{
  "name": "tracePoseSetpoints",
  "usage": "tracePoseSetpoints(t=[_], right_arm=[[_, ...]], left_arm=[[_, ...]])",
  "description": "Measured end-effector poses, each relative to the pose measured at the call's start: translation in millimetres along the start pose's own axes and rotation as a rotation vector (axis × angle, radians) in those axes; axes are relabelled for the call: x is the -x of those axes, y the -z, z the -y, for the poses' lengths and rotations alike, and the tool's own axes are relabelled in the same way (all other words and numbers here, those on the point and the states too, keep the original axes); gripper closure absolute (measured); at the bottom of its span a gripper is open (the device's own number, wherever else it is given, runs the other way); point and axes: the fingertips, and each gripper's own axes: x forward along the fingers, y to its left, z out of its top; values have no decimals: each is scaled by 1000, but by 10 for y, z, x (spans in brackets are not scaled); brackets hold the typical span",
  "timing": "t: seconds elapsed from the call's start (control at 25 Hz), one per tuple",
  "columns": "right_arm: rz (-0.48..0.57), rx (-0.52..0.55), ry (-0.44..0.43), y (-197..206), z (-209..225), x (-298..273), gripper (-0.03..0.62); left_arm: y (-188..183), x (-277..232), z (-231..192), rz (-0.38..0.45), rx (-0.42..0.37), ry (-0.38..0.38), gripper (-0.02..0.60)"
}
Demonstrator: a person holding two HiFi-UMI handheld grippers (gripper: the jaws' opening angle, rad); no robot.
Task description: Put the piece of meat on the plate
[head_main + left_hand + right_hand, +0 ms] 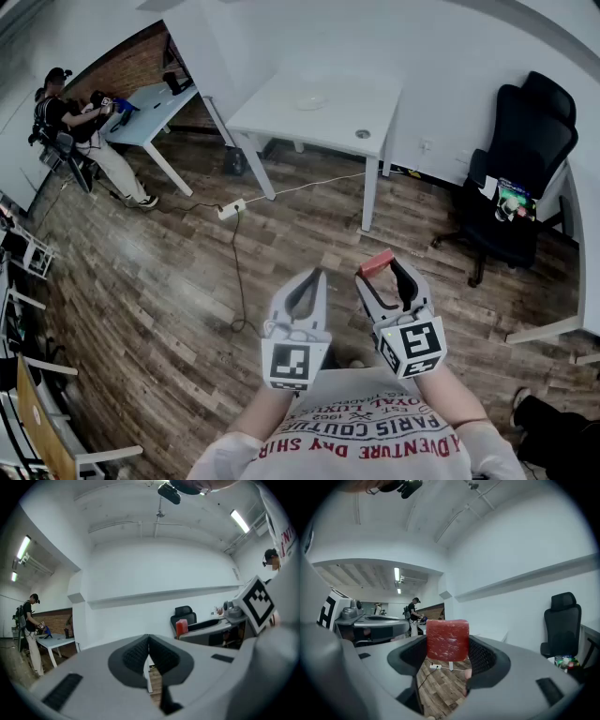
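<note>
Squarely between right tongs point(448, 652): meat piece point(447, 638).

**Shirt** point(361, 427) of the person, head view; the print is upside down to the camera.
- Large red line: "PARIS COUTU…", its end lost in a fold.
- Red line nearest the picture's lower edge: "…ADVENTURE", with "DRY" and "SHIR…" beside it.
- Smaller dark lines: "…OYAL LUXUR…" and "EST. 1962", the year only faintly legible.

**Marker cubes** on the left gripper point(314, 277) and the right gripper point(384, 265): black-and-white square code patterns, no letters or numerals.

**Sleeve** point(284, 536), left gripper view: red letters, cut off and unreadable.
</note>
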Motion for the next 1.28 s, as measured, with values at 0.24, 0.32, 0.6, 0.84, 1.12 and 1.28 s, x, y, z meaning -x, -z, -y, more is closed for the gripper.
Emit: tracePoseSetpoints(t=[0.24, 0.32, 0.6, 0.84, 1.12, 1.28], right_arm=[[-5, -7, -3, 20, -3, -9, 315], [-7, -15, -6, 44, -2, -6, 315], [2, -69, -54, 52, 2, -11, 315], [-22, -68, -62, 110, 17, -110, 315], [-60, -82, -79, 168, 41, -503, 315], [-90, -99, -78, 179, 98, -880, 315]], left_arm=[[39, -10, 11, -17, 49, 5, 575], [71, -11, 6, -10, 27, 10, 575], [76, -52, 6, -2, 75, -2, 575], [152, -108, -99, -12, 83, -6, 575], [332, -383, -450, -39, 136, -11, 575], [459, -665, -794, -51, 173, -23, 575]])
